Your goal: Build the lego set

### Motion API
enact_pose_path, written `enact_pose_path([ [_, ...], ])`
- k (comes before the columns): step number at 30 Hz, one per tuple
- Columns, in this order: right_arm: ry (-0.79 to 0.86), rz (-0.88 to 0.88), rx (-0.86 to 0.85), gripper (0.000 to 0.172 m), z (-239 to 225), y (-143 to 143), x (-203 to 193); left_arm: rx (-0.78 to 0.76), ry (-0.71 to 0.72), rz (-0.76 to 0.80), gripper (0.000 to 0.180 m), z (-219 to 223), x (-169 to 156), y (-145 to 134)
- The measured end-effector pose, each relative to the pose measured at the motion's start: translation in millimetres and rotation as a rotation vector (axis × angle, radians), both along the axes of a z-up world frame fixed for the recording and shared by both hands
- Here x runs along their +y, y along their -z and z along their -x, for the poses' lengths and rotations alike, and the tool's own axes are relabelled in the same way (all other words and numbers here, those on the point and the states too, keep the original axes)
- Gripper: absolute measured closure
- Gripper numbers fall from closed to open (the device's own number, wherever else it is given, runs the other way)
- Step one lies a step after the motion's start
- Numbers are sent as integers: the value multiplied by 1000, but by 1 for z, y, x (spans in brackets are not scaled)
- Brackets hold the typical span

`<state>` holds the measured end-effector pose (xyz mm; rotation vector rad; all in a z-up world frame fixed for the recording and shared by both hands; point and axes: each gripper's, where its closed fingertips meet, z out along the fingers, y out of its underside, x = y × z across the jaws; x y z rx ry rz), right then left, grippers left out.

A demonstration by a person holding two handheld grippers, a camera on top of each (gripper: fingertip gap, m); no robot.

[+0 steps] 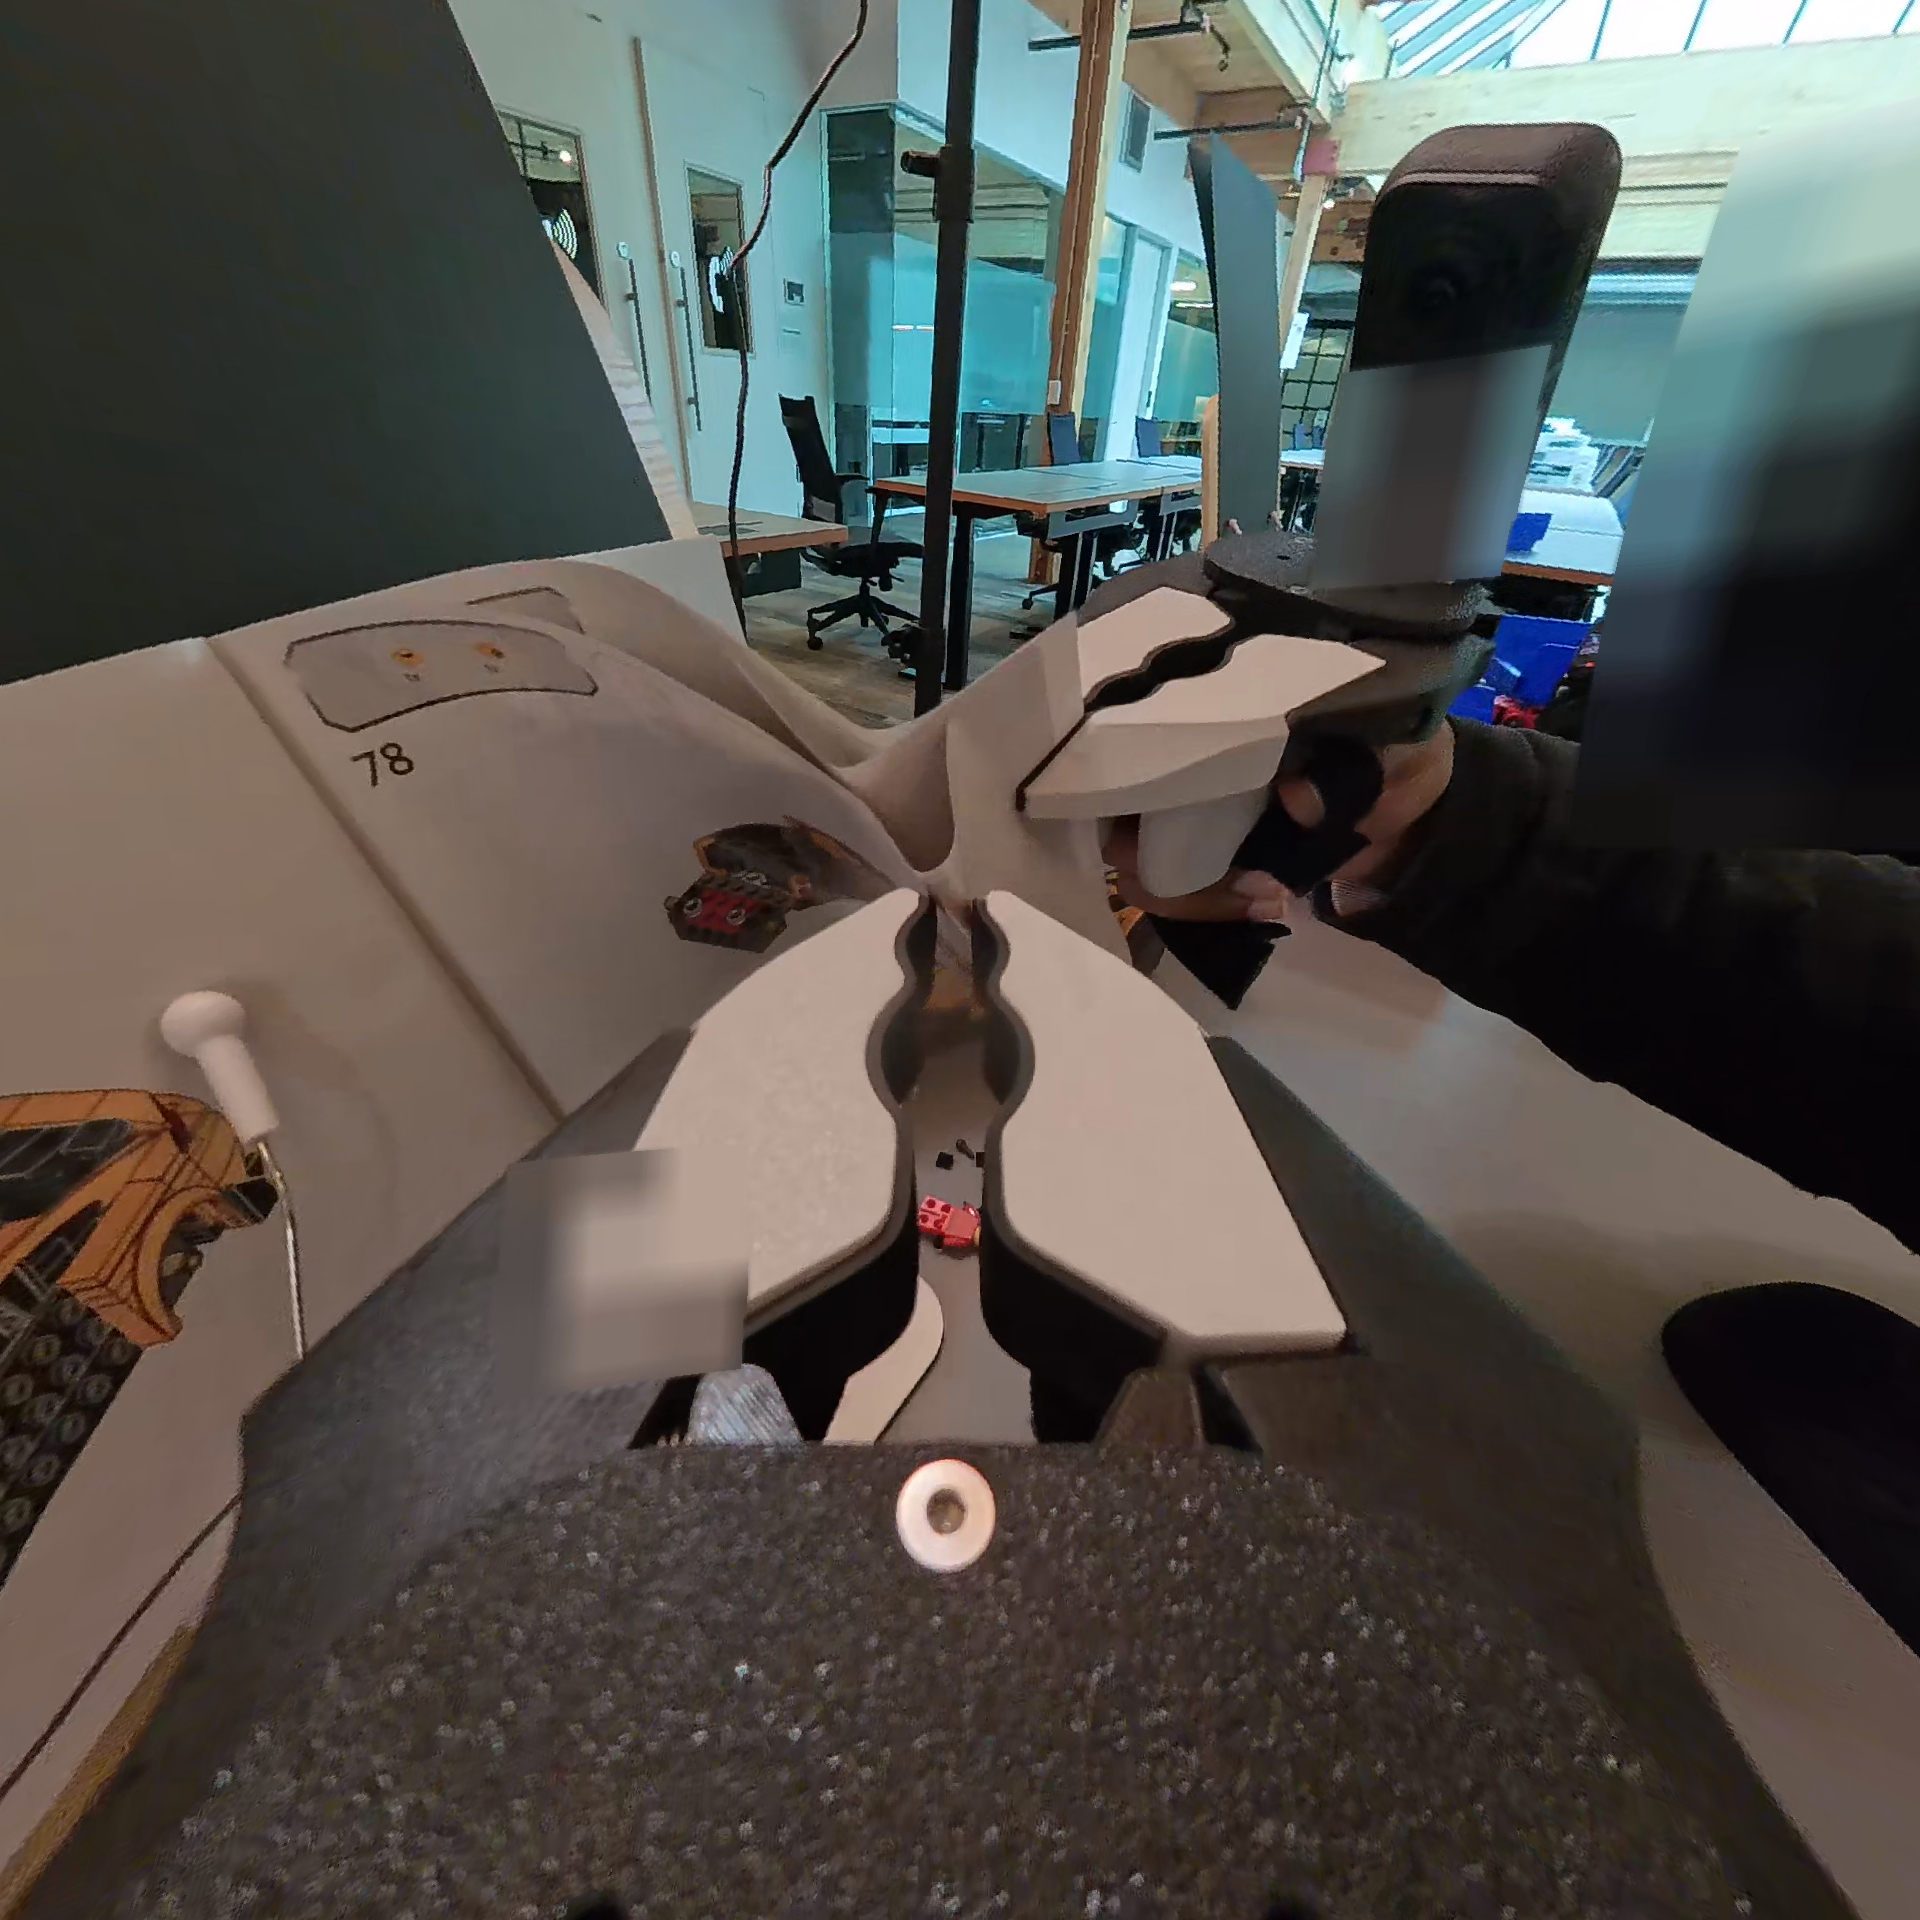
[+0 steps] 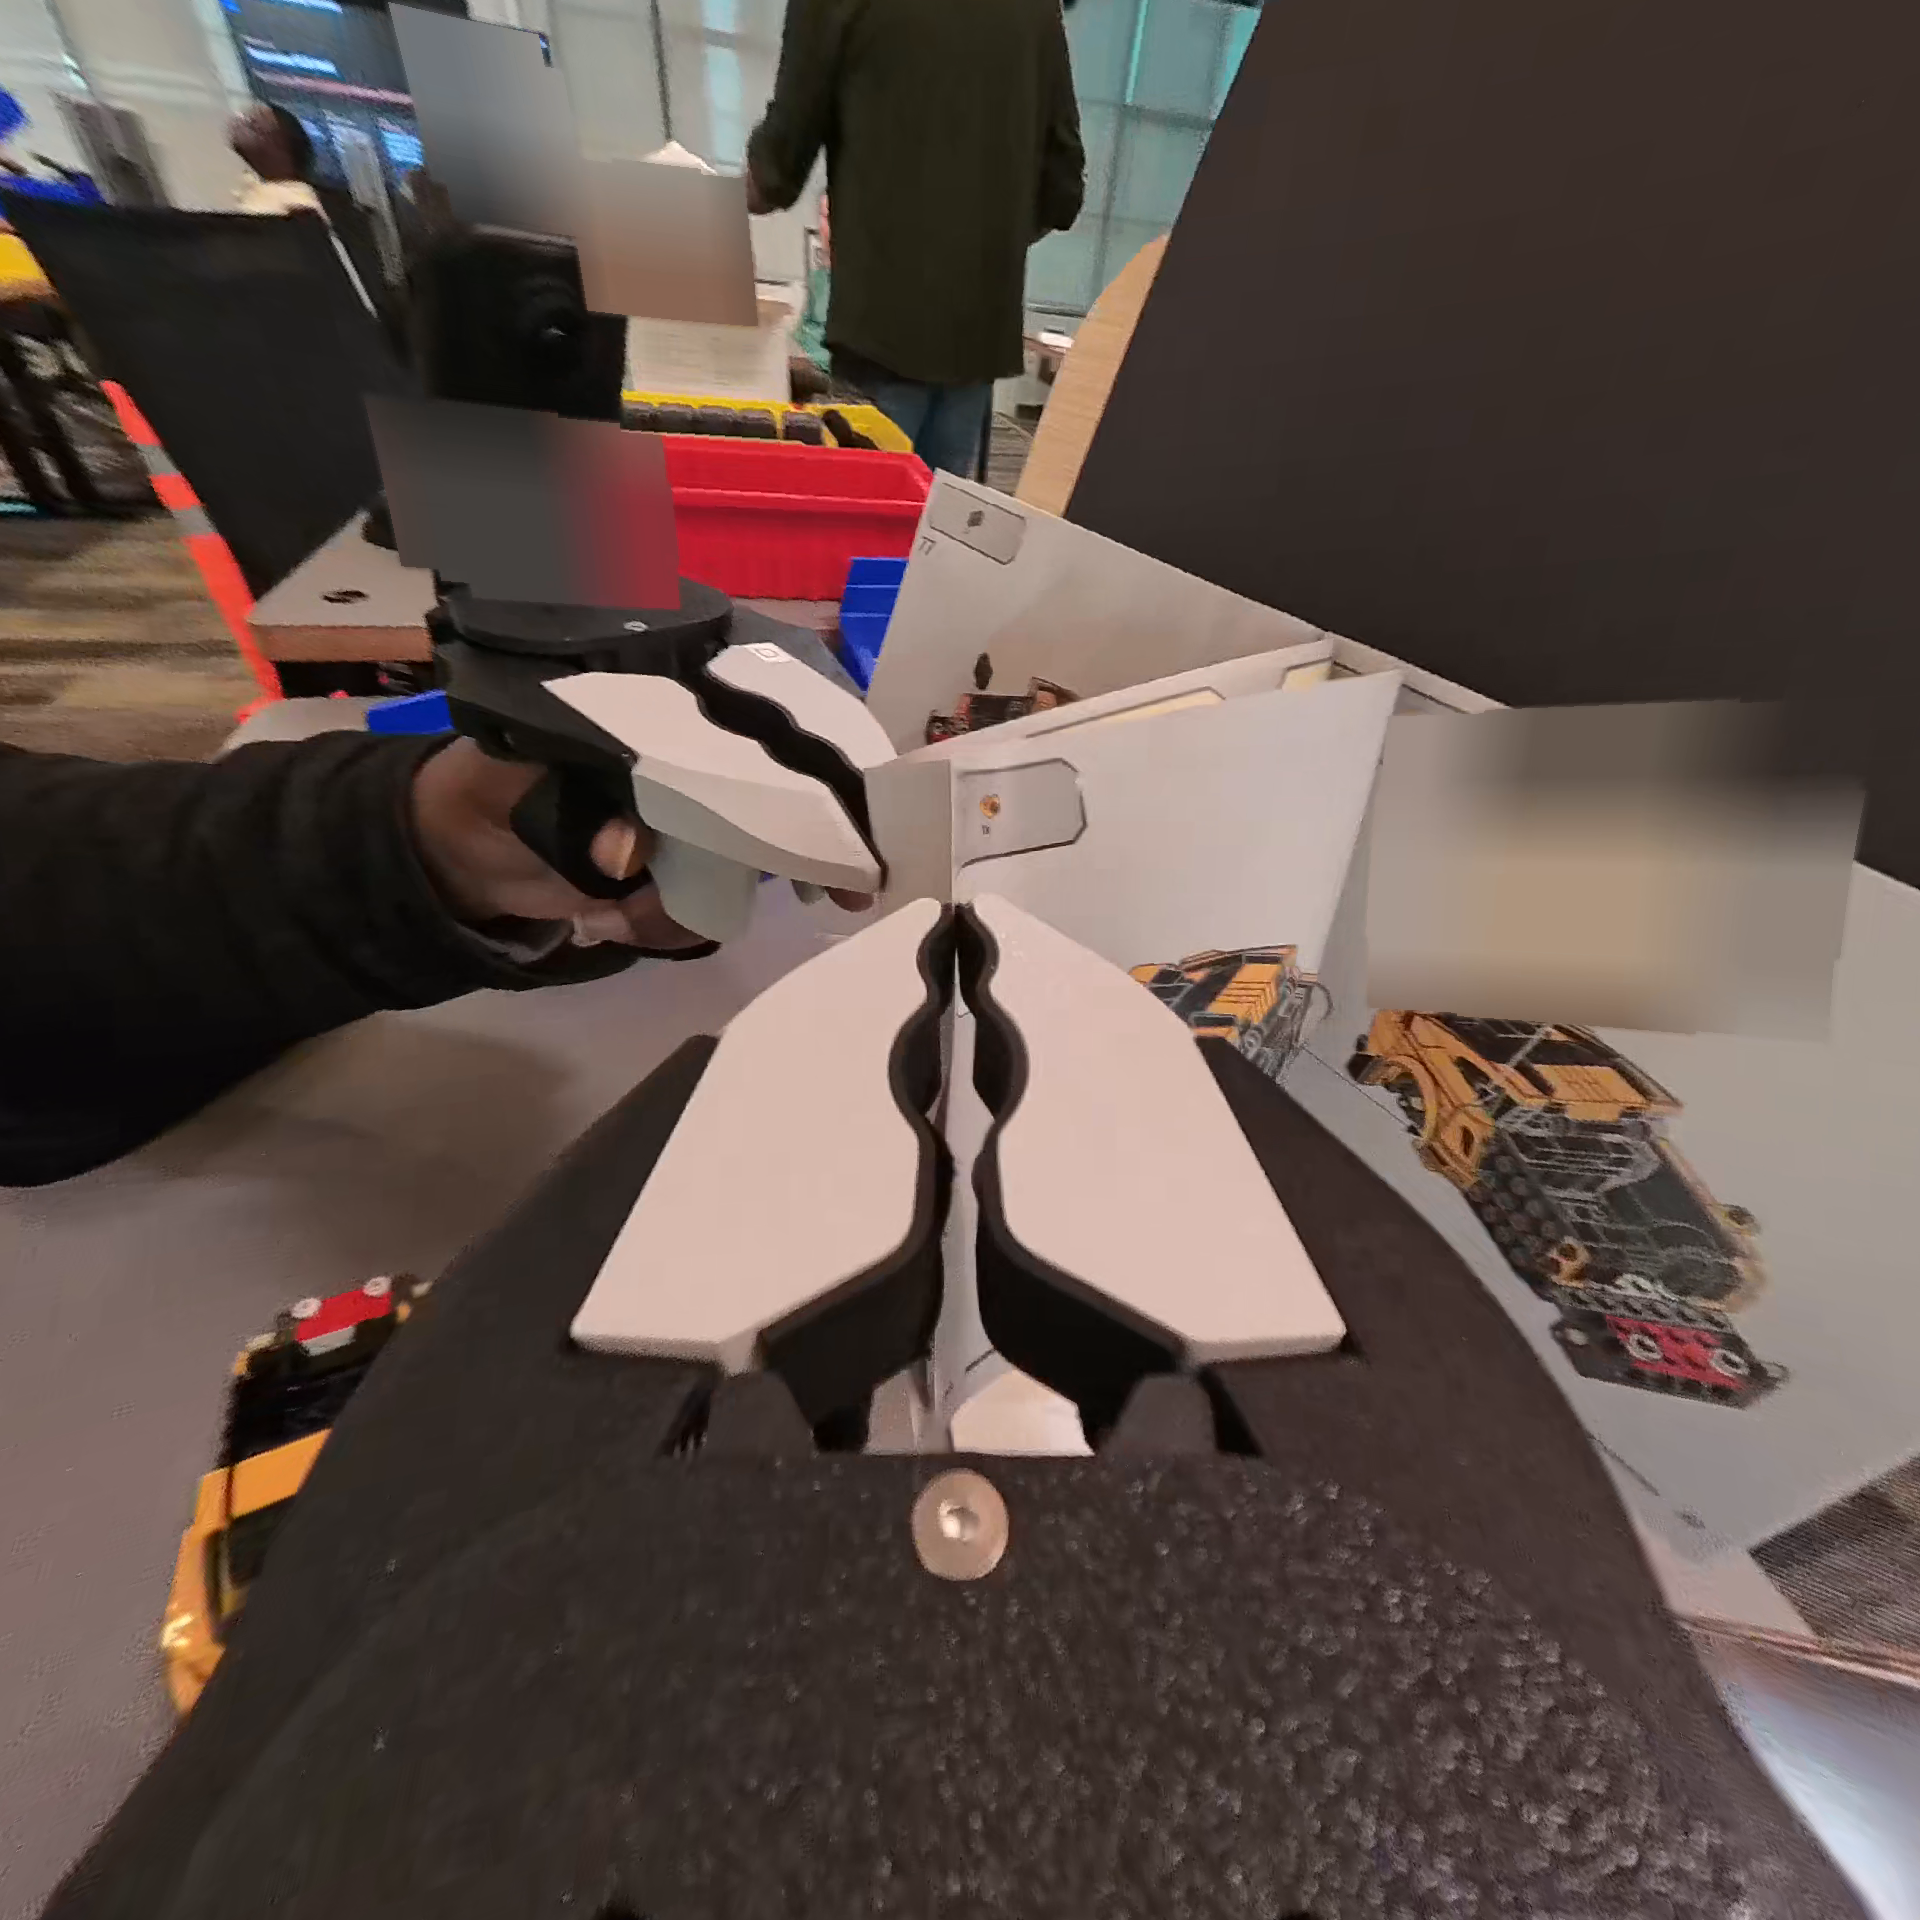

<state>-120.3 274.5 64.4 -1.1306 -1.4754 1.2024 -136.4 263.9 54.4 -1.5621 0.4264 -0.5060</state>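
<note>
Two grippers pinch the same lifted page (image 2: 1174,831) of an open instruction booklet (image 1: 312,935) that lies on the grey table (image 1: 1403,1091). The left gripper (image 1: 951,914) has its jaws nearly together on the page's crumpled corner; the right gripper (image 2: 954,914) has its jaws fully closed on the page edge just beside it. With both clamped so close on thin paper, any pull in different directions could tear or crease the sheet, and the bunched corner at the left fingertips already looks stressed. A tug away from the spine could drag the whole booklet, or knock the yellow toy truck (image 2: 239,1507) and the small red brick (image 1: 948,1224) lying near on the table
</note>
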Motion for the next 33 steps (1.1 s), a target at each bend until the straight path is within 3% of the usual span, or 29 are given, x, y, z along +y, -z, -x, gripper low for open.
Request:
enact_pose_path([
  [7, -5, 45, 22, 172, -6, -9, 8, -9, -14, 15, 180, 7, 1, 3],
  [11, -12, 51, 35, 172, -6, -12, 5, -55, 35, 8, 153, -5, 0, -5],
  [13, -26, 55, 36, 172, -3, -11, 0, -65, 28, 27, 149, -10, 6, -6],
  [20, -42, 55, 36, 172, 0, -11, -6, -69, 20, 24, 176, -8, 9, -8],
  [33, -83, 74, 34, 172, -3, -14, -3, -23, 51, 33, 180, 1, -12, -2],
])
